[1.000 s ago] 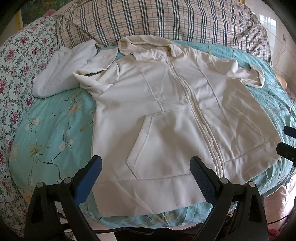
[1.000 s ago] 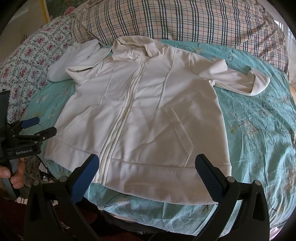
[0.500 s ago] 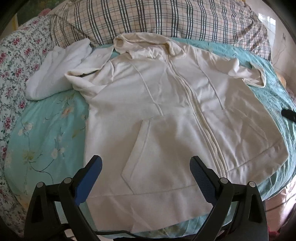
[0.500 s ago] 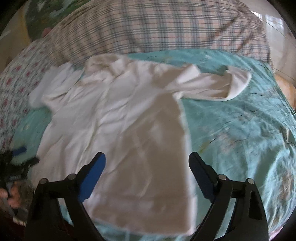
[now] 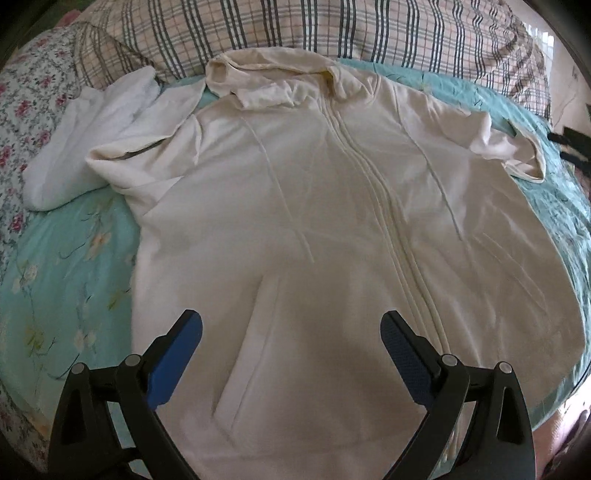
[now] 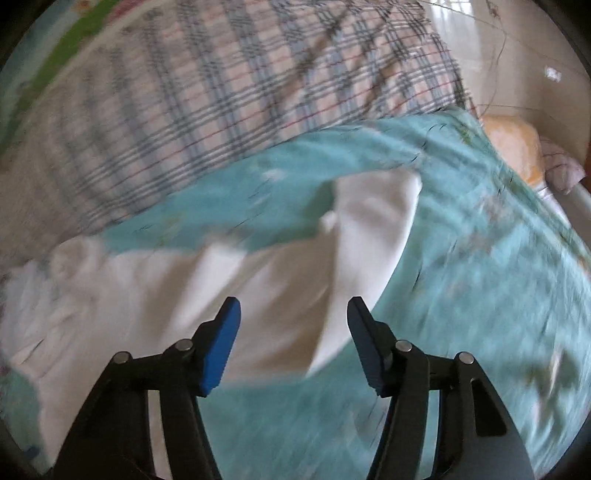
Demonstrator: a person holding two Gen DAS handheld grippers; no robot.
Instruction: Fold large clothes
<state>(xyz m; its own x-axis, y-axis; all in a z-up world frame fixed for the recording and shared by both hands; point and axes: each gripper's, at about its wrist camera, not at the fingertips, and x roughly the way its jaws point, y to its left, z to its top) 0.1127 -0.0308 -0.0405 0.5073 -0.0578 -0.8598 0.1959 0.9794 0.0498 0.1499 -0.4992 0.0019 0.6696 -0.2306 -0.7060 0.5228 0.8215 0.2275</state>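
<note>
On the far left of my left claw's view I see a flowery sheet (image 5: 22, 110). Next to it lies a white folded cloth (image 5: 88, 136), and its right side touches the left sleeve (image 5: 147, 147) of the hoodie. The cream hoodie (image 5: 332, 229) lies flat on the bed, front side up, on a blue-green blanket (image 5: 70, 266) with flowers on it. Its zipper (image 5: 384, 221) runs down the middle and is zipped. The hood (image 5: 273, 77) is bunched up at the far end, right by the checked pillows (image 5: 332, 29). A front pocket (image 5: 280, 350) is near me.

My left claw (image 5: 291, 338) hangs over the near part of the hoodie, over that pocket. Its blue pads are wide apart and hold nothing.

The right sleeve (image 5: 509, 147) is bent on the right side of the bed. At the right edge of this view I see a dark bit of my right claw (image 5: 570, 142).

My right claw's view is blurry. My right claw (image 6: 293, 323) is over the right sleeve (image 6: 354, 251), which lies on the blue-green blanket (image 6: 480, 295). Its pads are partly open, closer together than the left ones, and hold nothing. I cannot tell if they touch the sleeve. The checked pillows (image 6: 221, 85) are far behind.
</note>
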